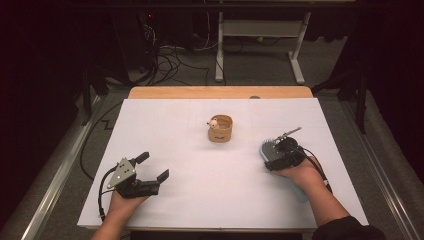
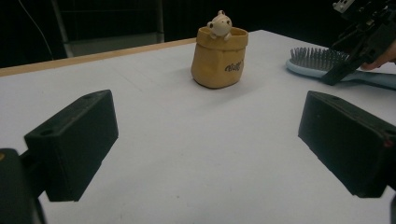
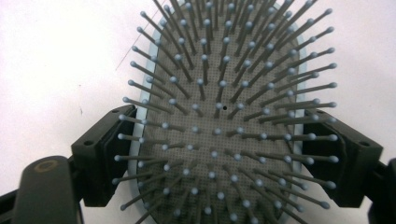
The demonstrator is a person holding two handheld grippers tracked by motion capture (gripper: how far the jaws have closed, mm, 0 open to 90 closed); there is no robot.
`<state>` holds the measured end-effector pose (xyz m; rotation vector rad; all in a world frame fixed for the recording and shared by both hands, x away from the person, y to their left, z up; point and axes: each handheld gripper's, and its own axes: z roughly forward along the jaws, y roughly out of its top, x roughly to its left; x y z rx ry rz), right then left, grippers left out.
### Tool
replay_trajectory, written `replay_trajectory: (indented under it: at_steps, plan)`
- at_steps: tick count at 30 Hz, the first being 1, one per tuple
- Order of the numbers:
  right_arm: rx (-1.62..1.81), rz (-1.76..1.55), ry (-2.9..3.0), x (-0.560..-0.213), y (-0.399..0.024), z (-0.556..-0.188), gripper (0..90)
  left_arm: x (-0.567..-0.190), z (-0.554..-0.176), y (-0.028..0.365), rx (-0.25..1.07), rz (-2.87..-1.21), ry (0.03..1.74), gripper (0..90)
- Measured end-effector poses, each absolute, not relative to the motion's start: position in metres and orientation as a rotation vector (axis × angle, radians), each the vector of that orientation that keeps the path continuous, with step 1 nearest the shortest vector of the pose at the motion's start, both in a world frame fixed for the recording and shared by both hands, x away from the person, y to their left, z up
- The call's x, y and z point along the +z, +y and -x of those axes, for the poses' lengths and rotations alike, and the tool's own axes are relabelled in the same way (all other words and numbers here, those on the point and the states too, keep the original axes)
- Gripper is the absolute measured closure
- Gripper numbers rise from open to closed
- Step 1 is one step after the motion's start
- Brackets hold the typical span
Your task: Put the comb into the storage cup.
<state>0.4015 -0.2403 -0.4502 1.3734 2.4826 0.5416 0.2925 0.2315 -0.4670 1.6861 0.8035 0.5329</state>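
My right hand-held gripper [image 1: 278, 156] is down over the head of the pale blue paddle hairbrush [image 3: 219, 116], which lies on the white bench [image 1: 200, 200] at its right side, bristles up. In the right gripper view the two black jaws stand against the brush head's opposite long edges, one on each side of the bristle pad. I judge they are closed on it, or all but closed; I cannot see a gap at either rim. Taking it across the narrow width makes sense: the flat rims give the jaws something firm, while the bristles would only bend.

The brush's long axis runs from near me out toward the far side of the bench. Its head points away and a little to the left, and its handle trails back under my right hand [image 1: 300, 175] toward the bench's near edge. It looks flat on the bench, not yet lifted, so far as I can tell.

My left hand-held gripper [image 1: 150, 167] rests on the near left part of the bench, jaws spread wide and holding nothing, well apart from the brush. Between the two, farther out, stands a small tan sack-shaped pot [image 2: 219, 58] with a little pale animal figure [image 2: 219, 23] peeking over its rim.
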Motion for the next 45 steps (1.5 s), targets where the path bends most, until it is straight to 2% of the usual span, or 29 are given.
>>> replay_trajectory:
  at_steps: [30, 45]
  plan:
    - [0.513, -1.388, 2.492, -0.446, -0.238, -0.403, 20.3, -0.467, -0.291, 0.230, 0.533, -1.697, 0.794, 5.6]
    - [0.581, -1.319, 2.497, -0.428, -0.229, -0.395, 20.5, -0.467, -0.292, 0.231, 0.534, -1.695, 0.800, 5.6]
